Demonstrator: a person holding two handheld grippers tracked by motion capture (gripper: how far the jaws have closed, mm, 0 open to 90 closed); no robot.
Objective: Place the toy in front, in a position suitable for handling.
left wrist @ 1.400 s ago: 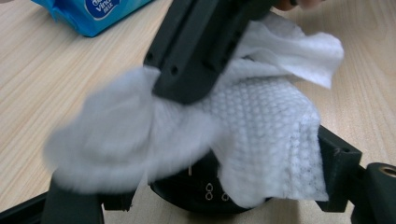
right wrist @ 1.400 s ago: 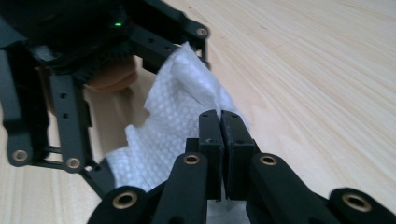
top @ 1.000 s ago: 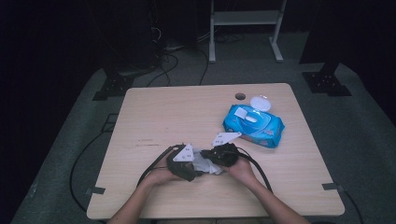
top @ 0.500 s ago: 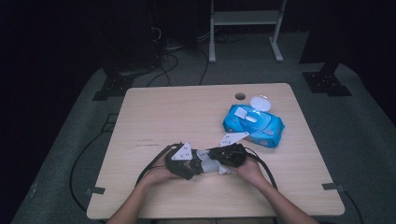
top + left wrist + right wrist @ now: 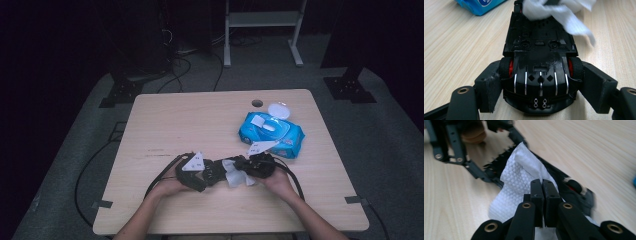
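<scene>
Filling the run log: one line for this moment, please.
left claw: shut on toy car, underside up | right claw: shut on wet wipe, wipe on car | wipes pack: lid open

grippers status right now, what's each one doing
Left gripper: shut on the black toy car, fingers clamping its wheels, underside up.
Right gripper: shut on the white wipe, held against the car.

A light wooden table (image 5: pixel 175 120) carried a blue wipes pack (image 5: pixel 272 133) near its far right corner, flap open, a white round lid (image 5: pixel 279 110) just beyond it beside a cable hole (image 5: pixel 257 103)
</scene>
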